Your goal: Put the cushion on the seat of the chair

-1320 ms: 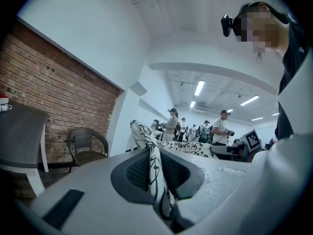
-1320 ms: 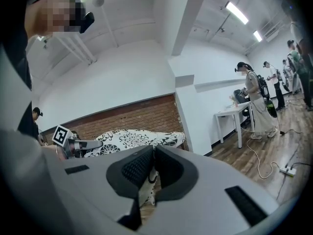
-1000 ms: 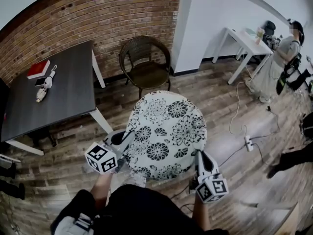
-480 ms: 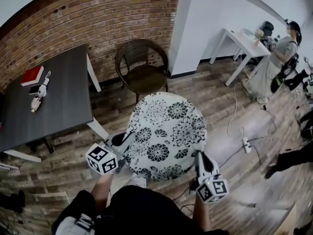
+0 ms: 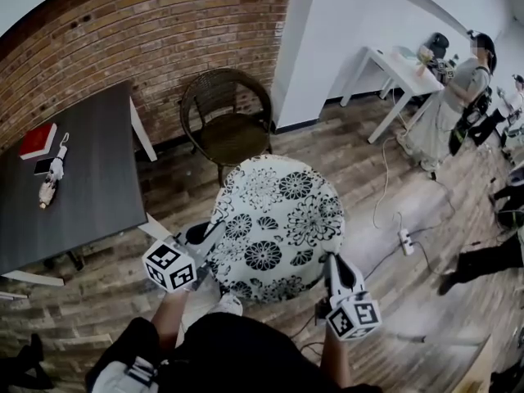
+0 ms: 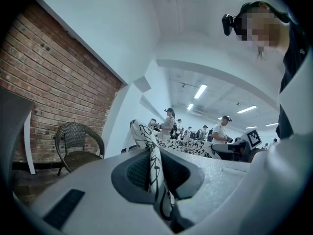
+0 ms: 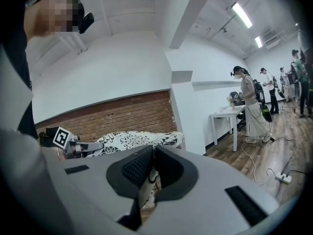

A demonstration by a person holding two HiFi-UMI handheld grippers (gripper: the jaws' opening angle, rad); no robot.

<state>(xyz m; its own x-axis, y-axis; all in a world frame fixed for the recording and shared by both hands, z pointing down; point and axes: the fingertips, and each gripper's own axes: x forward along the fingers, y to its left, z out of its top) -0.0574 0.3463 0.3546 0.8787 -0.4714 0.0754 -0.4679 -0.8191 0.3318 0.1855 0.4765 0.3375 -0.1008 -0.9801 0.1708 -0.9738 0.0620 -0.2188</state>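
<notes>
Left gripper (image 5: pixel 211 237) and right gripper (image 5: pixel 333 264) each pinch the cushion's (image 5: pixel 278 219) edge.
It spans between them, with the chair (image 5: pixel 227 121) beyond.

Chair (image 5: pixel 232 132) lower-left, nearer the cushion (image 5: pixel 277 219)

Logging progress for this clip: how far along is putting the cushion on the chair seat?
Done: the cushion is picked up, with the left hand-held gripper and right hand-held gripper each shut on an edge. In hand: it is held flat above the floor, short of the chair. Left: carry it over and lay it on the bare seat.
</notes>
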